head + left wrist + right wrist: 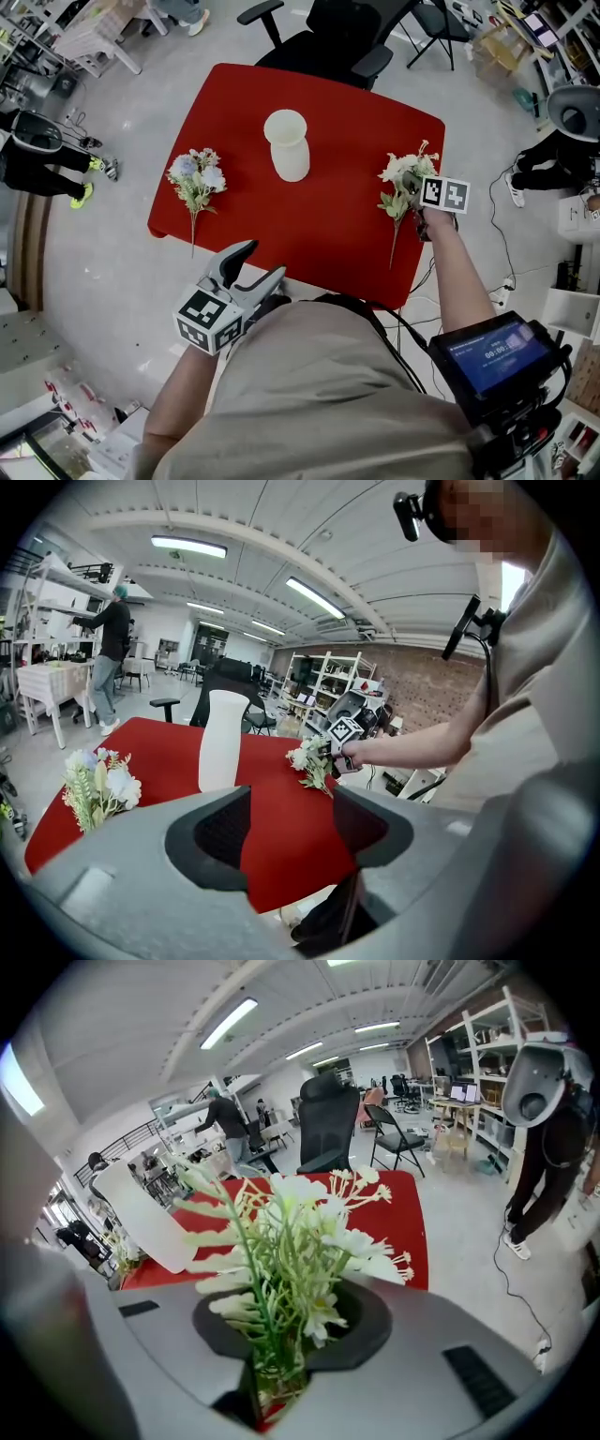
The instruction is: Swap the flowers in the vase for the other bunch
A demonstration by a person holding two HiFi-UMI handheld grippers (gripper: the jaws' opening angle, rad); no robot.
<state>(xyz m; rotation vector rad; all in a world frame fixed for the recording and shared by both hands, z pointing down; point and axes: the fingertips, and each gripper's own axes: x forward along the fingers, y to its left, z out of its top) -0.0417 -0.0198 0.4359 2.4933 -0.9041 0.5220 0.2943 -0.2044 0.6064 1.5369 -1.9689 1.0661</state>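
Currently the right gripper (419,212) is closed on the stems of the white flower bunch (403,180) at the right side of the red desk (328,103). In the right gripper view the green stems are pinched between the narrowed jaws and the white blooms (298,1227) fan out above them. The bunch's long stem trails toward the desk's near edge. The white vase (287,143) stands upright near the middle of the desk, well apart from both bunches. The other bunch (197,180), with blue and pale blooms, lies on the left side of the desk, its stem pointing to the near edge. The left gripper (262,260) hovers at the near edge, its jaws partly apart with only the desk showing between them.
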